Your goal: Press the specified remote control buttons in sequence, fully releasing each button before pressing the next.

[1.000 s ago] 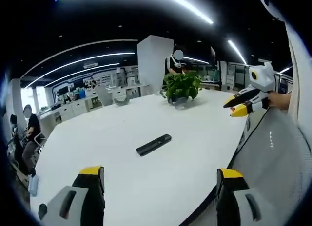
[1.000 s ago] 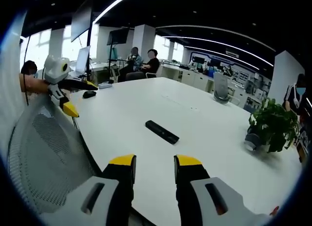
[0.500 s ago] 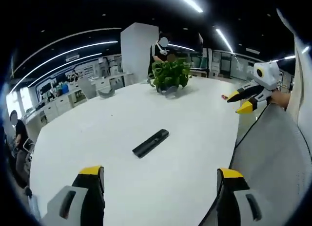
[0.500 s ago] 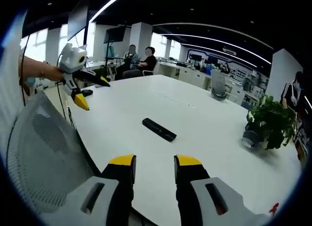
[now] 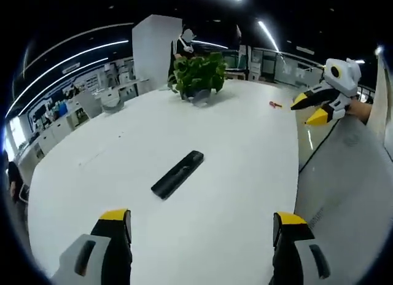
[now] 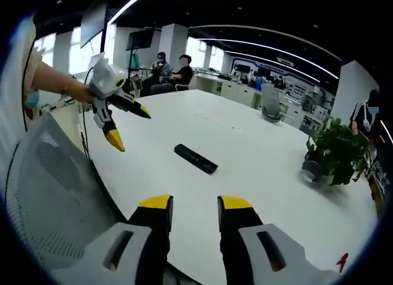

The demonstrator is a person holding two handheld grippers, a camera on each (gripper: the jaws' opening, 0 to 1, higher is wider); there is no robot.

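Left gripper view: a white worktop (image 5: 245, 156) carries a potted plant (image 5: 198, 75) at its far end and a black remote (image 5: 177, 173) mid-surface, untouched. Left claw (image 5: 202, 226) is spread wide over the near edge; right claw (image 6: 193, 212) is nearly pressed together, empty.
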